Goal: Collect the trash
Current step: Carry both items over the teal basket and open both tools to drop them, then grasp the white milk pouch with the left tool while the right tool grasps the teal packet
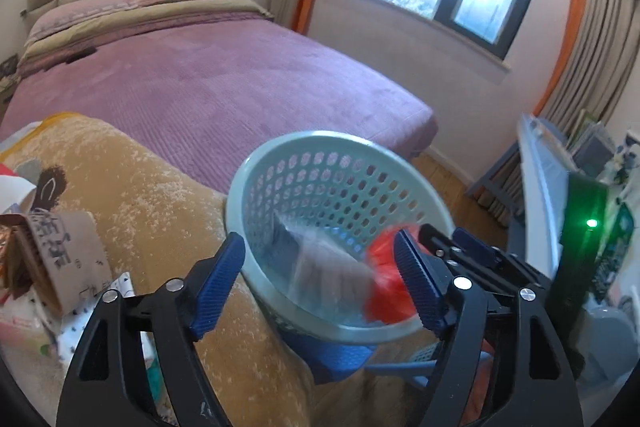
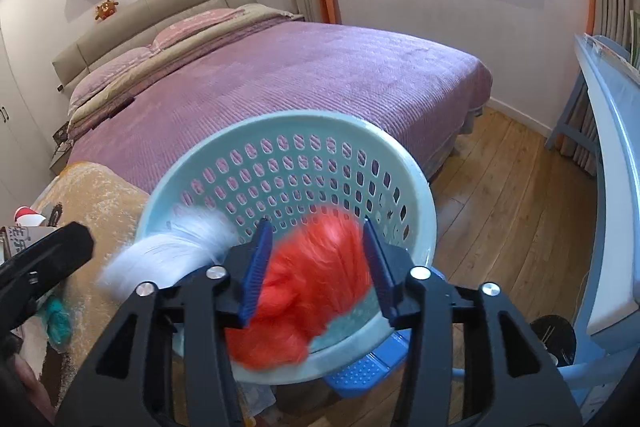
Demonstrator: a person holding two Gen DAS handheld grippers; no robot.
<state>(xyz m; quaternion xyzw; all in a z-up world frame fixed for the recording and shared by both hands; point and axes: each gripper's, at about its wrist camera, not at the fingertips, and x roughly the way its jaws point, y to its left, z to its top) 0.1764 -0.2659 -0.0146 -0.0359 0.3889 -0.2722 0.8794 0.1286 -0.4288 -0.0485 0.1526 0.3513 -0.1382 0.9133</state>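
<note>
A pale green perforated basket (image 1: 332, 143) (image 2: 280, 123) stands tilted beside a tan blanket. A blurred grey-white piece of trash (image 1: 320, 255) (image 2: 168, 251) and a blurred red-orange piece (image 1: 384, 283) (image 2: 312, 283) are at its mouth, both in motion. My left gripper (image 1: 316, 287) is open over the basket's near rim, nothing between its blue pads. My right gripper (image 2: 316, 275) is open, with the red piece between its pads but not pinched. The right gripper's body shows in the left wrist view (image 1: 472, 251).
A bed with a purple cover (image 1: 208, 75) (image 2: 320, 75) lies behind the basket. More trash, cardboard and wrappers (image 1: 52, 255), lies on the tan blanket (image 1: 160, 211) at left. A blue step stool (image 2: 360, 371) sits under the basket. A white desk (image 2: 616, 163) is at right.
</note>
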